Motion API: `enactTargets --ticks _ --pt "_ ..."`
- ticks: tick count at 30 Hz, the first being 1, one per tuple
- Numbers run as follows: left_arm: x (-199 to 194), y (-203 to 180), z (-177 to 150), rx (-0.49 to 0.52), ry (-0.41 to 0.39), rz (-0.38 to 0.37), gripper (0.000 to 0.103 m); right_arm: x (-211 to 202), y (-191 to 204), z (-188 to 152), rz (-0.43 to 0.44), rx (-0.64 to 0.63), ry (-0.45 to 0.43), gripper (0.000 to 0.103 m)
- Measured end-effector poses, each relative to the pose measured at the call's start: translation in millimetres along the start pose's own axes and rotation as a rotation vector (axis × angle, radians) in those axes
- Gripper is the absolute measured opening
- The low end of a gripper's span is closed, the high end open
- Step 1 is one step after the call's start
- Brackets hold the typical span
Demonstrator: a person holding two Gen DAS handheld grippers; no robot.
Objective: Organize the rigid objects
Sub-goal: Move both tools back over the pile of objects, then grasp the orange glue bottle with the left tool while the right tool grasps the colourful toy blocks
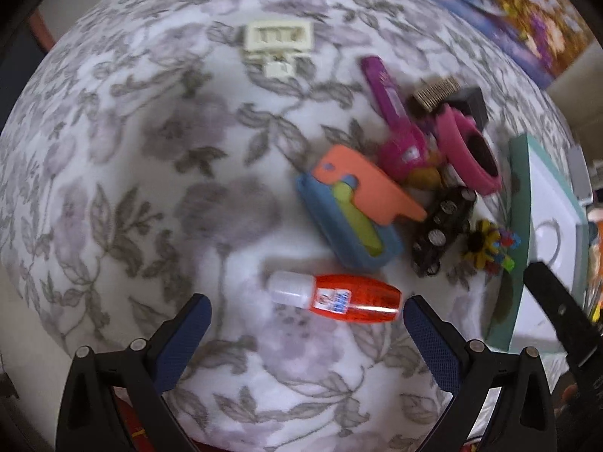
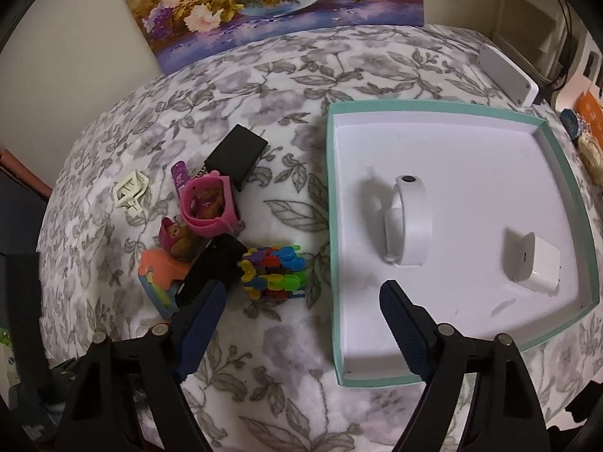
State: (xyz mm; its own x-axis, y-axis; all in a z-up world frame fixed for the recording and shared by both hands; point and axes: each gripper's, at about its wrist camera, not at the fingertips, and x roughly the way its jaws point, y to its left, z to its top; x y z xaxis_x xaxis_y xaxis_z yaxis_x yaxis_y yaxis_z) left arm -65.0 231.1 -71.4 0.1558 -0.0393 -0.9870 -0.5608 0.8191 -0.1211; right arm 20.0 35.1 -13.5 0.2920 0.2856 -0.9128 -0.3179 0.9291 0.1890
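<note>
A red bottle with a white cap (image 1: 335, 297) lies on the floral cloth just ahead of my open left gripper (image 1: 307, 310), nearer its right finger. Beyond it sits a pile: an orange and blue toy (image 1: 352, 203), a black toy car (image 1: 443, 231), a pink band (image 1: 469, 148), a purple tube (image 1: 384, 90). My right gripper (image 2: 301, 295) is open and empty, hovering over the gap between the multicoloured clip block (image 2: 273, 273) and the teal-edged white tray (image 2: 333, 226). In the tray lie a white wristband (image 2: 412, 222) and a white charger (image 2: 537, 269).
A cream hair clip (image 1: 279, 43) lies alone on the cloth farther back. A black box (image 2: 237, 156) sits behind the pile. A flower painting (image 2: 271, 3) leans at the back, and a white device (image 2: 507, 75) rests past the tray's far corner.
</note>
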Motion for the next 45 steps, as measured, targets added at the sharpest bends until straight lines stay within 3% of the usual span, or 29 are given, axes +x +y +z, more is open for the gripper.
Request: enactTargets --ticks 3,10,20,30,39,45 --pt "6 -11 -2 0.029 0.021 0.015 0.098 3 5 0 0.013 -0.02 0.005 0.073" --pt "15 -19 -3 0.038 0.042 0.02 0.087 13 15 2 0.016 -0.053 0.02 0.072" --pt "15 -21 1 0.058 0.028 0.035 0.08 24 18 6 -0.031 -0.079 0.034 0.068" --pt "16 -28 6 0.054 0.027 0.027 0.079 12 27 8 -0.003 -0.089 -0.005 0.062" --pt "13 -18 2 0.037 0.025 0.011 0.079 34 26 3 -0.029 -0.095 0.058 0.058" --pt "14 -17 5 0.041 0.022 0.018 0.079 39 32 5 -0.04 -0.122 0.053 0.057"
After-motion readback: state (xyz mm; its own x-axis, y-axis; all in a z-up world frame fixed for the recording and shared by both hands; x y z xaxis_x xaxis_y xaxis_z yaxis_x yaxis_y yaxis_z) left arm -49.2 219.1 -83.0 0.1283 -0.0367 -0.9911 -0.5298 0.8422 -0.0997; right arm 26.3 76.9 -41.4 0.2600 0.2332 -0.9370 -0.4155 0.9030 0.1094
